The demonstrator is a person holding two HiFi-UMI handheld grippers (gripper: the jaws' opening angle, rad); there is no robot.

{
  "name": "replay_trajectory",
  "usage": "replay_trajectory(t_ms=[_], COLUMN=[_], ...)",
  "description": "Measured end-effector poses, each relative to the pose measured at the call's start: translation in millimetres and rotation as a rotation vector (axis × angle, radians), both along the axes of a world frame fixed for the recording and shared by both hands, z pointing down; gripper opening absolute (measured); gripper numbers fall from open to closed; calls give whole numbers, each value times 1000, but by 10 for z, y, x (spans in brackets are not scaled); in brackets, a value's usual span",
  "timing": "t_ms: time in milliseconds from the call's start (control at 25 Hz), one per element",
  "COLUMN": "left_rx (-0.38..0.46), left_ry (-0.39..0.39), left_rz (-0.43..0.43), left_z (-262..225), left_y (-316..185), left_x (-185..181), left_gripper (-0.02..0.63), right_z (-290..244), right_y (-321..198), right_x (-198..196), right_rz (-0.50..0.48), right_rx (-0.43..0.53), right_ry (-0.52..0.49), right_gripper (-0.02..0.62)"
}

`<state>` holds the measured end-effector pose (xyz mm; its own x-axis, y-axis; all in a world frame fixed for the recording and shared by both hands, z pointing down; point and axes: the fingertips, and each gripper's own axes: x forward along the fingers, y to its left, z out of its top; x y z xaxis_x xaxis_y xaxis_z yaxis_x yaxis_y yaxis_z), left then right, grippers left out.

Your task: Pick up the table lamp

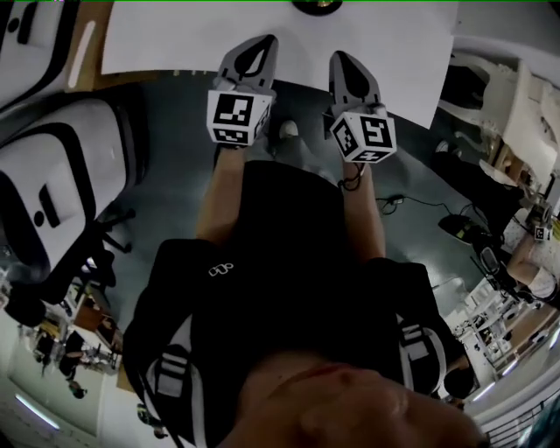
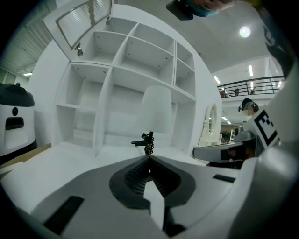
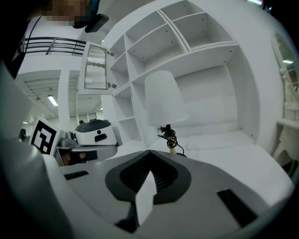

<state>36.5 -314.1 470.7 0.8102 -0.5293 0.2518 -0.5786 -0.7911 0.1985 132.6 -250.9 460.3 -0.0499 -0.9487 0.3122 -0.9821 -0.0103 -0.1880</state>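
The table lamp stands on the white table (image 1: 175, 35) in front of a shelf unit. It has a white shade (image 2: 156, 109) and a thin dark stem with a cord wound round it (image 2: 148, 142). The right gripper view shows the shade (image 3: 164, 98) and stem (image 3: 169, 135) straight ahead and apart from the jaws. Only its dark base (image 1: 317, 5) shows in the head view. My left gripper (image 1: 262, 42) (image 2: 149, 158) is shut and holds nothing. My right gripper (image 1: 343, 59) (image 3: 150, 152) is beside it, also shut and holding nothing. Both point toward the lamp from the table's near edge.
A white shelf unit with open compartments (image 2: 126, 60) rises behind the lamp, and one glass door (image 3: 96, 67) stands open. A large white machine with a dark top (image 1: 52, 192) (image 3: 96, 130) stands to the left. Cables (image 1: 420, 206) lie on the grey floor at right.
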Motion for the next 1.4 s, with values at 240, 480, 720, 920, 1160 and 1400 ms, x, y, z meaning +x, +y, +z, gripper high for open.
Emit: replay_trajectory(t_ms=[240, 480, 720, 920, 1160, 1400], left_rx=[-8, 2, 17, 32, 53, 66], left_ry=[-9, -50, -70, -102, -110, -125], left_rz=[128, 240, 283, 316, 342, 342], left_z=[191, 398, 564, 693, 803, 876], left_y=[-232, -339, -524, -607, -716, -837], left_x=[397, 710, 931, 1104, 1277, 1474], left_gripper=[12, 81, 121, 137, 137, 137], right_z=[139, 208, 335, 364, 385, 382], right_y=[-102, -190, -216, -140, -71, 33], right_x=[212, 367, 450, 579, 681, 783], right_rz=[84, 139, 169, 205, 249, 287], right_rx=[-36, -47, -86, -111, -129, -148], right_ry=[9, 1, -3, 0, 12, 21], right_gripper=[17, 17, 17, 17, 17, 17])
